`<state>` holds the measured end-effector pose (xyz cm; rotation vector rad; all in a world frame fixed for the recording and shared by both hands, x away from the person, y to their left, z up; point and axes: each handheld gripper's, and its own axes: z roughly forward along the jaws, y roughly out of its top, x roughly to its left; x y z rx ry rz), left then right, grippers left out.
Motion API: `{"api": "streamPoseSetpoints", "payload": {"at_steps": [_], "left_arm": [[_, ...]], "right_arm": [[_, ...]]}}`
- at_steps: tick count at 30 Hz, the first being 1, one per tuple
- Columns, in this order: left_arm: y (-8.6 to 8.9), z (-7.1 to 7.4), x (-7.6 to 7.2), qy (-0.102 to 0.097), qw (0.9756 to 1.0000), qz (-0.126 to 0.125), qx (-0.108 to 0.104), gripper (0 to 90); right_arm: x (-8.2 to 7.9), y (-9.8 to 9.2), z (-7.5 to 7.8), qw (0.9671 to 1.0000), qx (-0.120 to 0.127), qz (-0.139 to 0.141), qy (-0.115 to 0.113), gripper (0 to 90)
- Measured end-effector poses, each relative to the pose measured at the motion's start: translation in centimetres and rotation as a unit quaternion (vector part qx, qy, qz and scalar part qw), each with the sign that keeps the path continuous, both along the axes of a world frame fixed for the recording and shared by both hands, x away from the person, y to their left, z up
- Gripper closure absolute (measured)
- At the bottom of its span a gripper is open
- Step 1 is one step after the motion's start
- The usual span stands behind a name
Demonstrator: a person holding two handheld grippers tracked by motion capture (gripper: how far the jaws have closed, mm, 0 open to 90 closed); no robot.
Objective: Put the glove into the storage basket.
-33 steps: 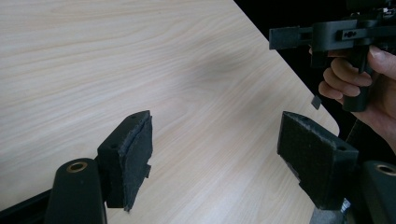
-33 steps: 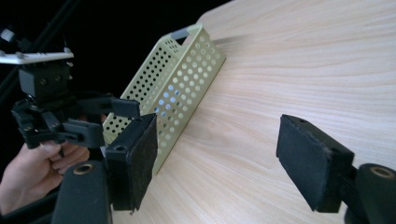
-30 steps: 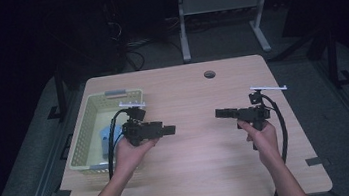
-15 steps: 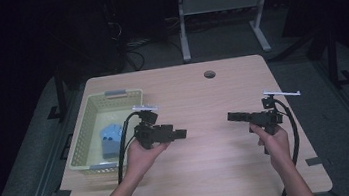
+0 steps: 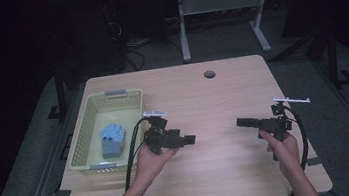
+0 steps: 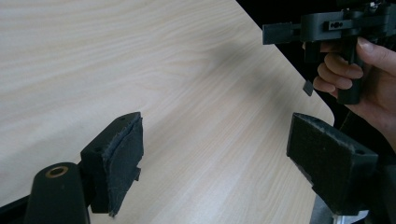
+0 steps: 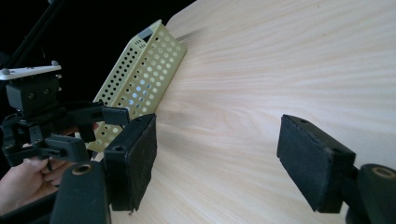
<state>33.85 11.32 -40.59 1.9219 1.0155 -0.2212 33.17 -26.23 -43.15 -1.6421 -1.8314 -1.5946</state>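
Observation:
My left gripper (image 5: 188,139) hovers low over the wooden table (image 5: 213,103), just right of a pale yellow perforated basket (image 5: 82,135), and points right. Its jaws have just been opening and stand wide, with nothing between its pads (image 6: 126,154). My right gripper (image 5: 240,121) is held near the table's right side and points left, toward the other. Its pads (image 7: 140,154) are also far apart over bare wood. A blue folded thing (image 5: 112,139) lies inside the basket. Each gripper view shows the opposite gripper: the right one (image 6: 276,33) and the left one (image 7: 116,115).
The basket (image 7: 144,70) stands along the table's left edge. A round cable hole (image 5: 209,74) sits near the far edge. Beyond the table stand a white metal frame (image 5: 221,6) and dark cables on the floor. Bare wood lies between the two grippers.
Both hands have drifted to the right and nearer the person's edge, sinking a little. The left jaws stand wider than before.

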Motion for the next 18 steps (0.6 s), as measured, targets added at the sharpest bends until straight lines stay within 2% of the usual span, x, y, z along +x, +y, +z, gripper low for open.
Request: {"api": "streamPoseSetpoints", "payload": {"at_steps": [10, 18], "left_arm": [[-1.3, -1.6, -1.0, 0.003, 0.9999, -0.014, 0.002, 17.6], [-1.5, -2.7, -2.1, 0.002, 0.9997, -0.023, 0.005, 17.7]], "right_arm": [[-1.5, -2.1, -1.1, 0.9999, -0.006, -0.013, 0.010, 27.5], [-2.6, -3.1, -2.1, 0.9996, -0.012, -0.019, 0.014, 27.5]]}}
